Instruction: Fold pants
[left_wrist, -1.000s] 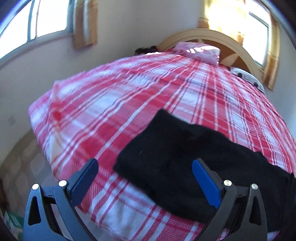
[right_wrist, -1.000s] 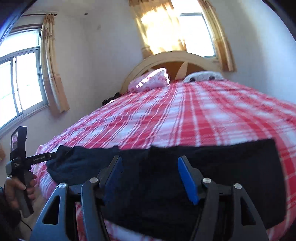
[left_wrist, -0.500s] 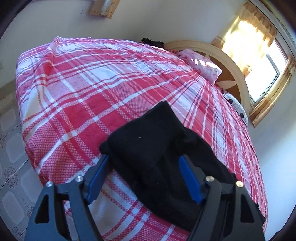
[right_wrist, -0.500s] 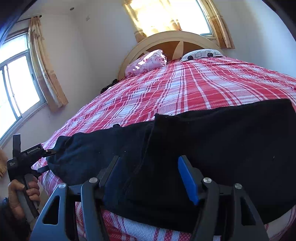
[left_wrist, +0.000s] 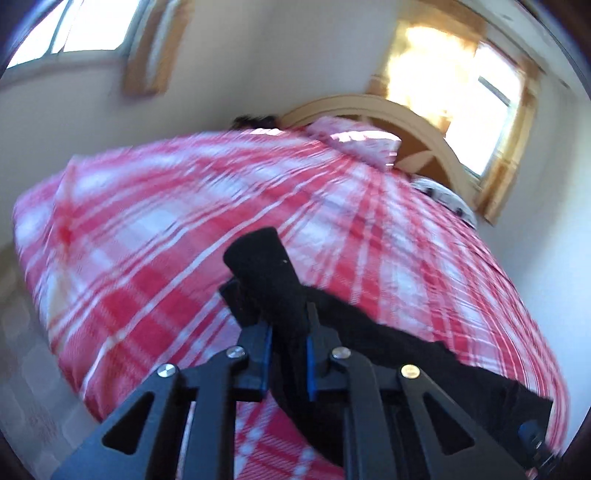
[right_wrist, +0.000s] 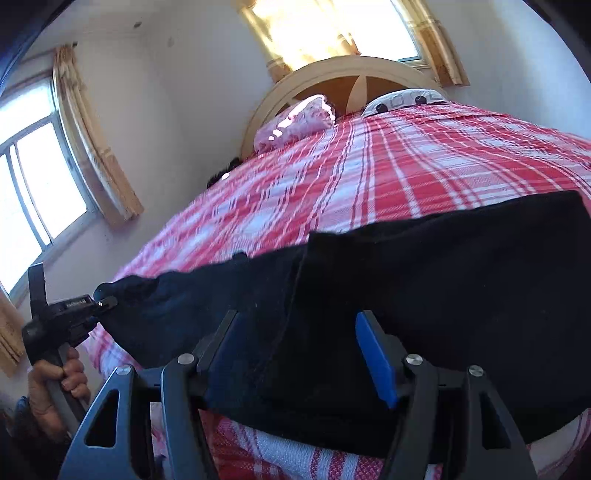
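While bedspread blurs, left claw just clamped pants; right claw apart.

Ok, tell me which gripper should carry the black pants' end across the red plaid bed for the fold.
Left. The left gripper is already shut on the end of the black pants; the right gripper stands open over their near edge, gripping nothing.

Matt black cloth pants on woven plaid bedspread
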